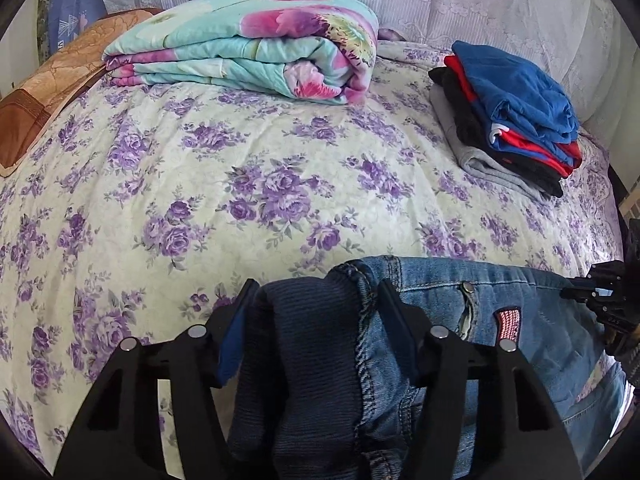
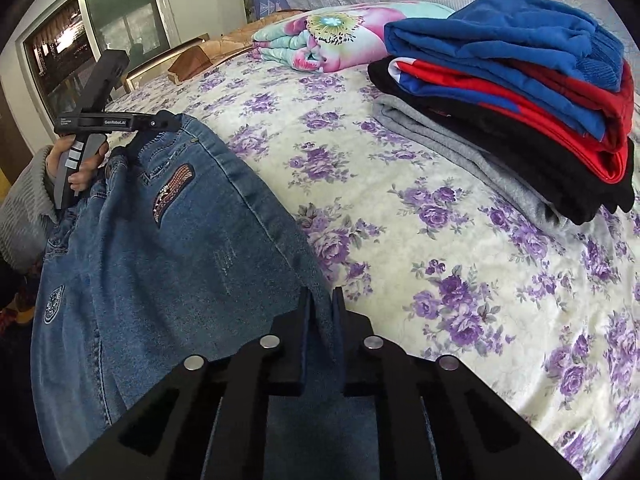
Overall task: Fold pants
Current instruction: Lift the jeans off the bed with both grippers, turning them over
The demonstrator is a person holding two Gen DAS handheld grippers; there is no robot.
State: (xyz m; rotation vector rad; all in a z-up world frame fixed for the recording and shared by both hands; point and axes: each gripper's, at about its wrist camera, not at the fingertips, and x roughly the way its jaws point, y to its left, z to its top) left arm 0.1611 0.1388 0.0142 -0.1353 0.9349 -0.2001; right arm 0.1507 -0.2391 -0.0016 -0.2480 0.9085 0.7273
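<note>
The blue denim pants [image 2: 168, 248] hang stretched between my two grippers at the near edge of the bed [image 2: 420, 240]. My left gripper [image 1: 316, 292] is shut on a bunched waistband corner with its dark ribbed lining [image 1: 304, 360]; the denim [image 1: 500, 292] runs off to the right. My right gripper [image 2: 322, 300] is shut on the other waistband edge. The left gripper also shows in the right wrist view [image 2: 160, 124], holding the far corner. A striped patch [image 2: 172, 188] sits on the pants' front.
A stack of folded clothes [image 1: 512, 120], blue on top, lies at the bed's far right, and shows in the right wrist view [image 2: 520, 88]. A folded floral quilt [image 1: 248, 48] and a brown pillow [image 1: 52, 92] lie at the back. A window [image 2: 92, 36] is at the left.
</note>
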